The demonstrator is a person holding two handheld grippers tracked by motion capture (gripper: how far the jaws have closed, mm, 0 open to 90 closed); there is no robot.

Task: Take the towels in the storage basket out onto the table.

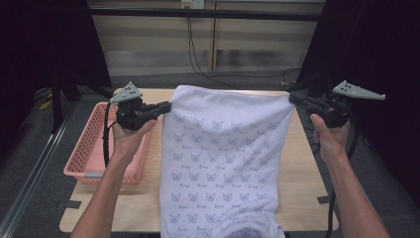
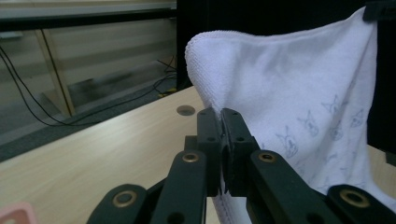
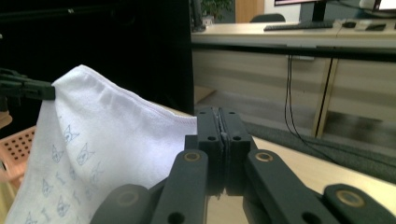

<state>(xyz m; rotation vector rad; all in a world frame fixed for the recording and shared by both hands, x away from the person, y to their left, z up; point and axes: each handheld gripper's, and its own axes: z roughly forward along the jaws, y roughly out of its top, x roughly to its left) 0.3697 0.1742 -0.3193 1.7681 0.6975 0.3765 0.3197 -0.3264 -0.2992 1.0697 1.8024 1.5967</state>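
We hold a white towel (image 1: 223, 148) taut, left gripper (image 1: 167, 106) and right gripper (image 1: 293, 97) each clamped on a corner. Its blue print is too small to read. A pink basket (image 1: 89, 148) sits at nine o'clock.

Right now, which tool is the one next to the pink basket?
The left tool, shut on the towel's far left corner, with the pink basket just beside it. The right tool grips the opposite corner, across the towel from the basket.

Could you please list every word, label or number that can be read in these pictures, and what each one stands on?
Nothing can be read for certain.
White towel, held up by the left gripper and the right gripper: small blue script under each printed animal face, too small and blurred to read.
Pink basket: grey patch on the near rim, no legible text.
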